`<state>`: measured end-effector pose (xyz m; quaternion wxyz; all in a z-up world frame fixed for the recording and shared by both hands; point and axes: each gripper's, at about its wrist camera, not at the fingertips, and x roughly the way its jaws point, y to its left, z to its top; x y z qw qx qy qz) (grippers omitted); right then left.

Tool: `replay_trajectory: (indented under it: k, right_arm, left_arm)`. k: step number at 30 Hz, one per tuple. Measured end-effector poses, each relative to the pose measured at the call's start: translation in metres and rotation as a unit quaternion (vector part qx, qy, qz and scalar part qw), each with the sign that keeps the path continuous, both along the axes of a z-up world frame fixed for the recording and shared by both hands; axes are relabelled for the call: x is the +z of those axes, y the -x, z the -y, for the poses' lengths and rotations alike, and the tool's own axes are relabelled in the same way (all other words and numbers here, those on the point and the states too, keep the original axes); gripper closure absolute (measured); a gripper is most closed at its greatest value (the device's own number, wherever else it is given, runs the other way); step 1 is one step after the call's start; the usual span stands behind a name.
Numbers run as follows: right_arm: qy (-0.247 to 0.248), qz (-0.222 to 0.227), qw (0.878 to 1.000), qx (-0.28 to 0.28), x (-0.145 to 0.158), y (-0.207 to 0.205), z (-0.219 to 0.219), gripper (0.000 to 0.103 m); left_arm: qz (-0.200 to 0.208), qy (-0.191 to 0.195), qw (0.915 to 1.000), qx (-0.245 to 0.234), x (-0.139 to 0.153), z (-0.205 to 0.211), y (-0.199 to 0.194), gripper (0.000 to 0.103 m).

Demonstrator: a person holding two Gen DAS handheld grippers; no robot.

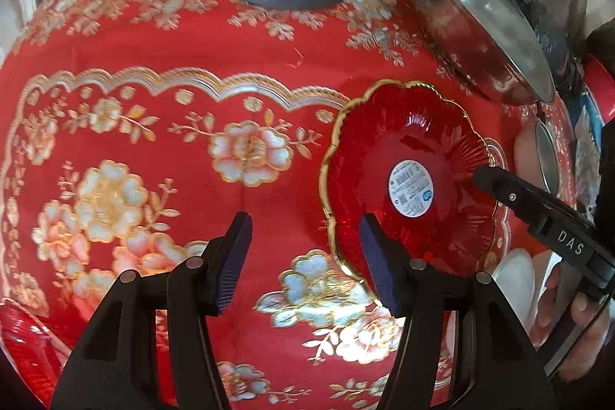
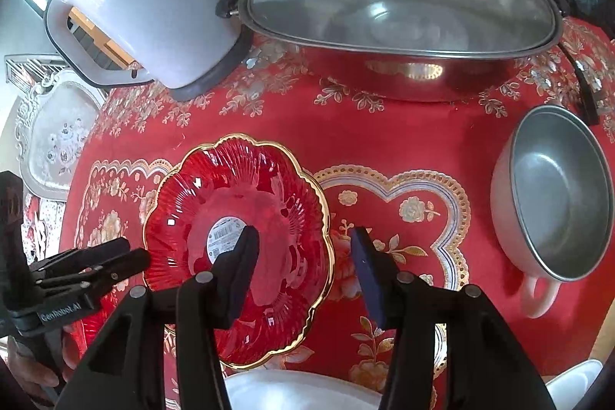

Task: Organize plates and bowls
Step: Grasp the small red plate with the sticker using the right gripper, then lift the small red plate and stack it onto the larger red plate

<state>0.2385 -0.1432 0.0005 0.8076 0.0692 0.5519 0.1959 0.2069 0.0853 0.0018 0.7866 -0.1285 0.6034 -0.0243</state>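
Right wrist view: red scalloped plate (image 2: 246, 237), gold rim, barcode sticker; both grippers released.

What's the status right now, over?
Both tools open: left tool, right tool straddling the red plate's right rim, not gripping. Plate flat on tablecloth. Metal bowl to its right, clear.

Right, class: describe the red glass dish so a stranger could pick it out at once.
Start at the big lidded steel wok on the red floral tablecloth. Nearer than it, left of the metal bowl, lies the red glass dish. Only it has a scalloped gold rim and a round white sticker.
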Motion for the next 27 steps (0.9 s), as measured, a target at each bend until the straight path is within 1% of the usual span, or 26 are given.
replay_trajectory:
  k: [2,4,7,8,12,14,16,18,19,20,21,23,24,25,27]
  right_arm:
    - [0.000,-0.007,1.000,0.004,-0.002,-0.002,-0.003,0.053]
    - [-0.001,-0.015,1.000,0.006,-0.005,-0.003,-0.004,0.053]
    - [-0.002,-0.030,1.000,0.005,-0.009,-0.004,-0.005,0.053]
    - [-0.004,-0.036,0.999,0.005,-0.010,-0.004,-0.004,0.053]
    - [0.001,-0.036,0.999,0.011,-0.010,-0.004,-0.007,0.054]
    - [0.007,-0.036,0.999,0.013,-0.010,-0.004,-0.008,0.055]
    - [0.015,-0.036,0.999,0.013,-0.011,-0.005,-0.010,0.062]
    - [0.019,-0.036,0.999,0.007,-0.012,-0.005,-0.009,0.079]
    - [0.020,-0.036,0.999,0.002,-0.013,-0.005,-0.007,0.083]
    - [0.009,-0.041,0.999,0.001,-0.014,-0.004,-0.006,0.090]
    - [0.000,-0.044,0.999,0.000,-0.015,-0.003,-0.004,0.092]
    - [-0.003,-0.039,0.999,-0.003,-0.014,0.000,-0.002,0.092]
    - [-0.002,-0.036,0.999,-0.005,-0.014,0.001,-0.002,0.092]
    - [-0.002,-0.033,0.999,-0.008,-0.012,0.003,-0.001,0.092]
    - [-0.013,-0.026,0.999,-0.014,-0.008,0.006,0.001,0.094]
  left_arm:
    - [-0.005,0.004,1.0000,-0.002,-0.004,0.004,-0.004,0.045]
    - [-0.003,-0.006,0.9999,-0.009,-0.005,0.009,-0.008,0.045]
    - [-0.011,-0.039,0.9990,-0.017,-0.010,0.019,-0.014,0.045]
    - [-0.014,-0.043,0.9989,-0.017,-0.012,0.021,-0.016,0.045]
    - [-0.009,-0.048,0.9987,-0.015,-0.013,0.029,-0.022,0.045]
    - [-0.009,-0.063,0.9977,-0.023,-0.015,0.035,-0.023,0.045]
    - [-0.007,-0.076,0.9963,-0.040,-0.017,0.044,-0.025,0.045]
    - [-0.006,-0.085,0.9954,-0.044,-0.018,0.048,-0.024,0.045]
    - [-0.004,-0.090,0.9949,-0.046,-0.018,0.050,-0.024,0.049]
    - [-0.002,-0.093,0.9945,-0.048,-0.018,0.052,-0.023,0.054]
    - [0.003,-0.091,0.9947,-0.048,-0.017,0.053,-0.023,0.061]
    - [0.007,-0.092,0.9949,-0.042,-0.018,0.053,-0.021,0.066]
    - [0.009,-0.089,0.9952,-0.039,-0.017,0.051,-0.018,0.071]
    - [0.008,-0.081,0.9961,-0.036,-0.017,0.048,-0.017,0.074]
    - [0.007,-0.065,0.9974,-0.029,-0.016,0.042,-0.015,0.074]
